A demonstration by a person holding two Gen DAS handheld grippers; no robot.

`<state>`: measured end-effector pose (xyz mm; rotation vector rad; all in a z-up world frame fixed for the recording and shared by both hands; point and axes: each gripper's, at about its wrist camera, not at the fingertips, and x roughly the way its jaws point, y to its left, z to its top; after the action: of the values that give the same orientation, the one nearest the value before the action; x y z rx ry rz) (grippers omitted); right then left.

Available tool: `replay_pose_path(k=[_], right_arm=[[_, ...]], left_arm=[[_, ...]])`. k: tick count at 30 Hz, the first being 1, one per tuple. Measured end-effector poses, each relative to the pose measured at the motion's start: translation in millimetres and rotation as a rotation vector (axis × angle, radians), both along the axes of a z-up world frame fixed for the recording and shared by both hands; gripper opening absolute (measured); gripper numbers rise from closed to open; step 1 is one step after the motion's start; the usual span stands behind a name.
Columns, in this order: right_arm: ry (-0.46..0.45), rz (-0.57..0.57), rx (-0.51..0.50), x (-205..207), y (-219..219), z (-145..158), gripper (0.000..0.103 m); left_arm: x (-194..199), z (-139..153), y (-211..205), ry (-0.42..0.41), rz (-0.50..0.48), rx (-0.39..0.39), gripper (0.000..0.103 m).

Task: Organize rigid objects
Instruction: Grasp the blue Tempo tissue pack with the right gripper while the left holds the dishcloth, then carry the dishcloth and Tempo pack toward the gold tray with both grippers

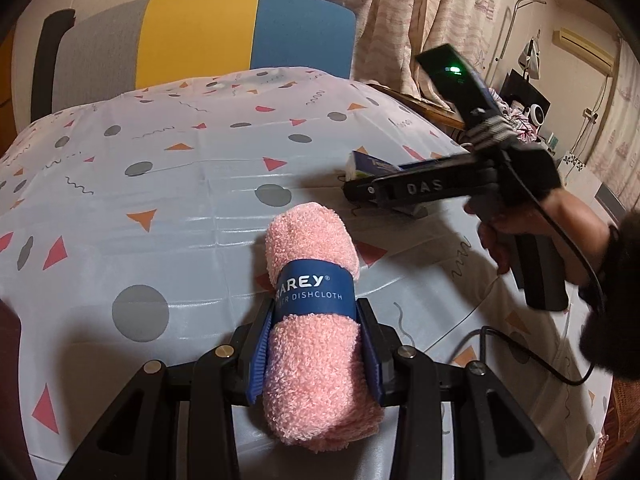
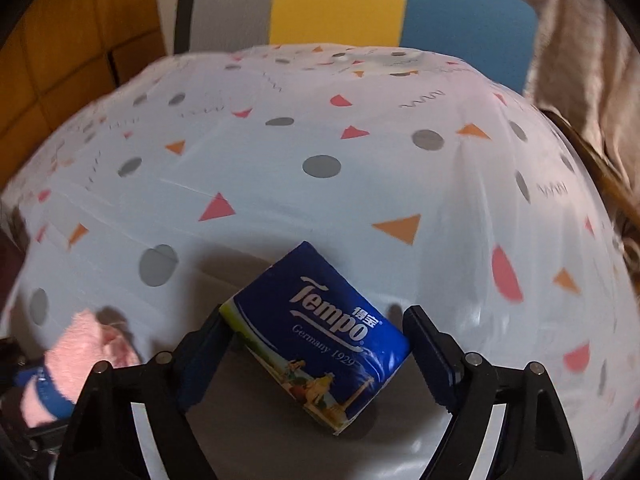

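My left gripper (image 1: 316, 344) is shut on a rolled pink dishcloth (image 1: 316, 320) with a blue paper band, held over the patterned tablecloth (image 1: 160, 184). The dishcloth also shows at the lower left of the right wrist view (image 2: 80, 352). My right gripper (image 2: 316, 332) is open around a blue Tempo tissue pack (image 2: 320, 336) that lies on the tablecloth (image 2: 320, 184); the left finger is at the pack's corner, the right finger stands slightly apart. In the left wrist view the right gripper (image 1: 352, 192) hovers over the pack (image 1: 368, 166).
A chair with a grey, yellow and blue back (image 1: 200, 36) stands behind the table. Curtains (image 1: 420, 20) hang at the far right. A black cable (image 1: 520, 352) trails across the table's right side.
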<state>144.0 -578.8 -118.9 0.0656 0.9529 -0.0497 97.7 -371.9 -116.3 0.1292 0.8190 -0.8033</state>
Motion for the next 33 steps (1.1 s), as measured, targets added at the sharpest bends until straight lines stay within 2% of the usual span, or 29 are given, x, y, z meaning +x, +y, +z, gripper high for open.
replay_pose_path(k=[5, 8, 12, 17, 24, 29, 33], right_arm=[[-0.045, -0.097, 0.054, -41.8, 14.5, 11.0, 0.086], [-0.072, -0.198, 0.136, -71.0, 19.1, 18.3, 0.086], [-0.124, -0.252, 0.214, -114.1, 34.8, 29.5, 0.086], [-0.160, -0.292, 0.240, -160.2, 66.1, 35.6, 0.086], [-0.196, -0.339, 0.321, -200.3, 96.3, 41.2, 0.086], [-0.237, -0.305, 0.343, -206.1, 129.9, 57.3, 0.086], [-0.271, -0.272, 0.377, -206.0, 158.4, 69.7, 0.086]], left_arm=[[1.5, 2.2, 1.7, 0.008, 0.008, -0.003, 0.039], [0.6, 5.1, 3.7, 0.003, 0.024, -0.002, 0.039], [-4.8, 10.3, 14.3, 0.021, 0.053, 0.014, 0.039], [-21.1, 22.9, 47.4, 0.093, 0.092, -0.048, 0.039], [-44.6, 65.8, 102.3, 0.063, 0.124, -0.144, 0.039], [-35.7, 90.8, 161.3, 0.068, 0.235, -0.188, 0.039], [-17.5, 95.2, 216.6, 0.107, 0.353, -0.209, 0.039]])
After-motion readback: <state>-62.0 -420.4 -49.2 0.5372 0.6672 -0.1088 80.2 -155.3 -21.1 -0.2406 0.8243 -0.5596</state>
